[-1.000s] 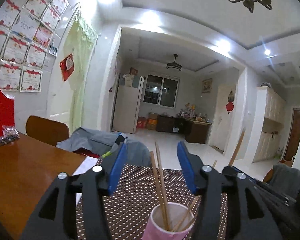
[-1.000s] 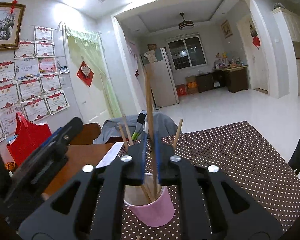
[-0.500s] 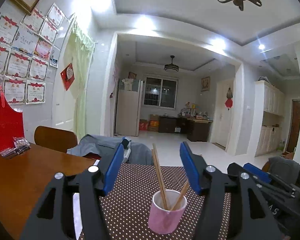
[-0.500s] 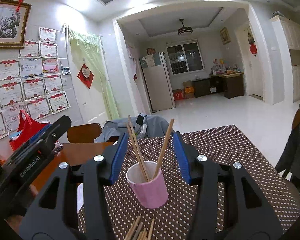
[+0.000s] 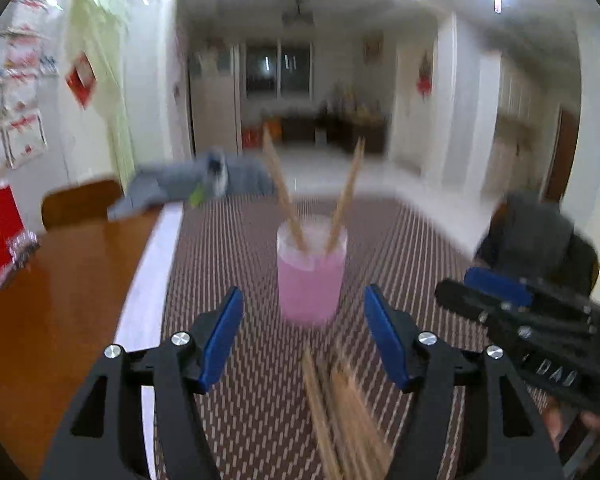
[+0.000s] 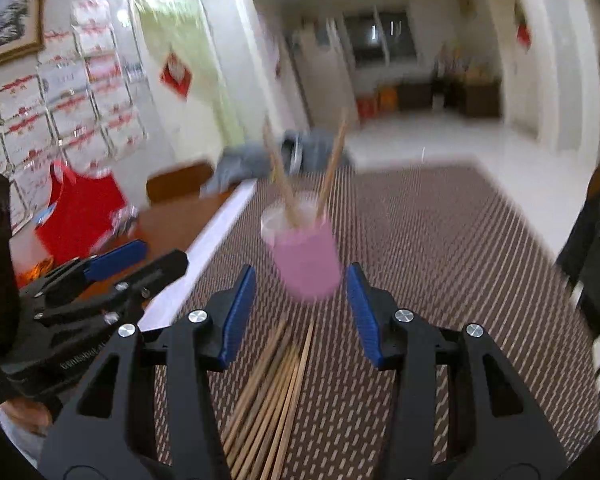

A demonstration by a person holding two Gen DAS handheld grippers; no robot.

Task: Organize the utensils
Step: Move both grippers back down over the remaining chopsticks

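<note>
Tipping risk: cup [image 5: 311, 276] on the tabletop [image 5: 52, 300] is light, chopsticks [image 5: 278, 188] lean out; a nudge topples it.
Left gripper [image 5: 303, 340]: spread, nothing held.
Right gripper [image 6: 301, 316]: spread, nothing held.
Loose pile [image 6: 274, 396]: lies before the cup; several sticks may be pinched together.
</note>
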